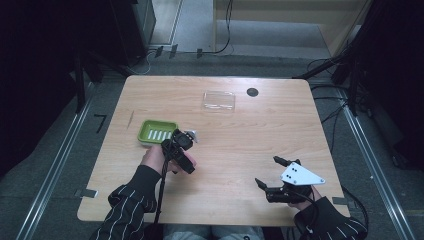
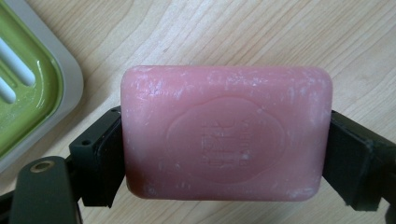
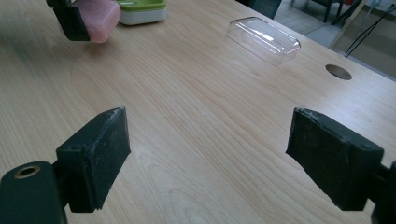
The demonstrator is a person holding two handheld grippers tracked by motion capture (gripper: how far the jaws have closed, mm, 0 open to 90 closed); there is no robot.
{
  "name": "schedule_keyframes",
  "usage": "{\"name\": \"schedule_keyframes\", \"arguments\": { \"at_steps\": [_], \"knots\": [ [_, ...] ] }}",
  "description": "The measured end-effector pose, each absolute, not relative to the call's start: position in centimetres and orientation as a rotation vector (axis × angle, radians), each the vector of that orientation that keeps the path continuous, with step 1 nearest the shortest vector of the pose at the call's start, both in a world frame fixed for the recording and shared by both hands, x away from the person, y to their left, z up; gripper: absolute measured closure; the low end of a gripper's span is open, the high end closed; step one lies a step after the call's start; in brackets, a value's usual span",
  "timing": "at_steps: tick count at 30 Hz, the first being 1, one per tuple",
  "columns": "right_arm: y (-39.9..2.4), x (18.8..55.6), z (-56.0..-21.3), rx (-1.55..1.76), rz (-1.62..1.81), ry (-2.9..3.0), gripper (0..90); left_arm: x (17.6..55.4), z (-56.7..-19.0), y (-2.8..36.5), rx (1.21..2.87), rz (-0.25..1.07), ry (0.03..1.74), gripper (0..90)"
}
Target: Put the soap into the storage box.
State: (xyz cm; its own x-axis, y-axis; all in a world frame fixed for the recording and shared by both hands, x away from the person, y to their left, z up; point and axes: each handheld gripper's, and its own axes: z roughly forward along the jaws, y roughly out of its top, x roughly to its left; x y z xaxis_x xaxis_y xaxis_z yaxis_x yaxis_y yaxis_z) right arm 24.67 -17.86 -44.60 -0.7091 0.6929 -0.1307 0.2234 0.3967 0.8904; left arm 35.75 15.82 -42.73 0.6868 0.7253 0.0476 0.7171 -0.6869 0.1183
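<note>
A pink bar of soap [image 2: 226,133] with an embossed oval stamp is clamped by its two short ends between the black pads [image 2: 100,158] of my left gripper [image 1: 182,143], which is shut on it. The bar hangs just over the wooden table, right beside the green soap dish [image 1: 157,132] with its grey-white rim [image 2: 70,88]. From the right gripper view the soap [image 3: 100,18] and dish [image 3: 140,9] sit far off at the top left. My right gripper [image 1: 266,171] rests near the table's front right, jaws wide open with nothing between them [image 3: 208,158].
A clear plastic lid [image 1: 218,100] lies at the far middle of the table, also seen as the lid [image 3: 264,39] in the right gripper view. A dark round hole [image 1: 252,92] sits just right of it. Bare wood [image 1: 240,150] stretches between the two grippers.
</note>
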Motion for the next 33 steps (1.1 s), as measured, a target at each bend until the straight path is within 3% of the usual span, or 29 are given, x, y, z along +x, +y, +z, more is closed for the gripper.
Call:
{"name": "schedule_keyframes", "arguments": {
  "at_steps": [33],
  "knots": [
    [-17.5,24.8,-44.6,0.768,1.270,2.176,13.8,35.8,-41.7,18.4,2.768,0.159,1.264,13.6]
  ]
}}
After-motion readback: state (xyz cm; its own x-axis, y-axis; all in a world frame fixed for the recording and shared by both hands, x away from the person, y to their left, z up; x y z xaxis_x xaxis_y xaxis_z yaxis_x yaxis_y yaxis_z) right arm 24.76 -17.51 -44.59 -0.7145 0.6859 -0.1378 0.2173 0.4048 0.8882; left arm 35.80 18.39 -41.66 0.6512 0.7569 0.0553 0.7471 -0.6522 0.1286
